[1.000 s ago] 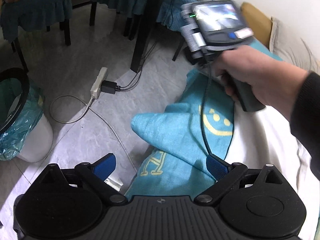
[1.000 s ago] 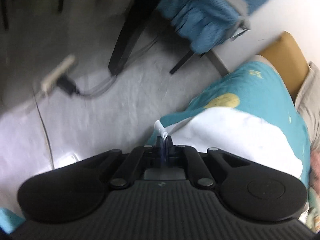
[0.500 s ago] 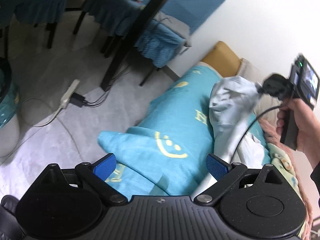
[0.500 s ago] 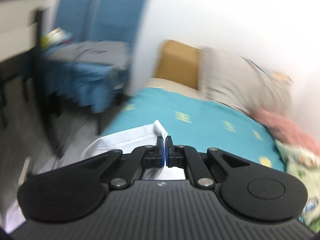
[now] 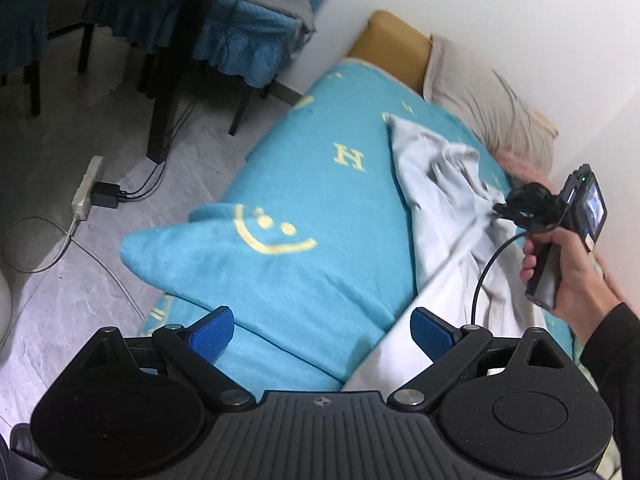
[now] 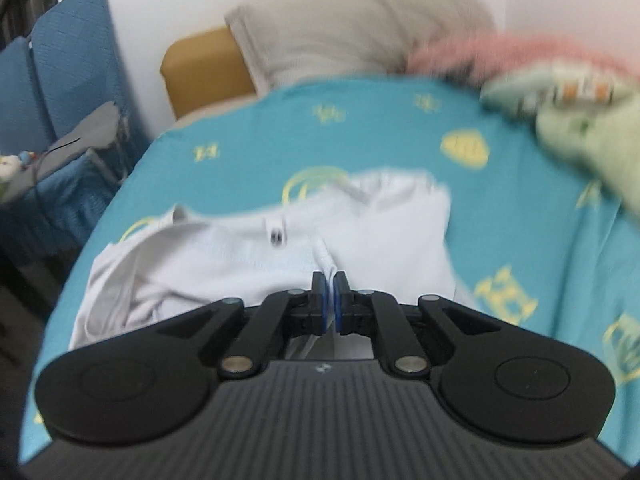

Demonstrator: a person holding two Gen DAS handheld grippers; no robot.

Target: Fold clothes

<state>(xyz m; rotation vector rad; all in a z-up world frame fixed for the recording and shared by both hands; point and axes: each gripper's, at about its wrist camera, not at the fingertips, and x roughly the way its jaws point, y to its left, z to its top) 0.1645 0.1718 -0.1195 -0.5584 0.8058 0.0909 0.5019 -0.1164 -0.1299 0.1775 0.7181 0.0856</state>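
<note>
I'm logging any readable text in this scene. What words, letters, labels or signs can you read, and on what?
"H": yellow letter on the teal blanket, beside a yellow smiley face, no words.
Other yellow marks on the blanket: too blurred to read.
Small tag on the white garment: dark marks, unreadable.
Screen on the right gripper: too small to read.

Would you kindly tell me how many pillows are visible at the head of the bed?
1: a beige pillow leans against the wall at the head of the bed, beside the tan headboard. Others may be hidden under the pink fabric nearby.
</note>
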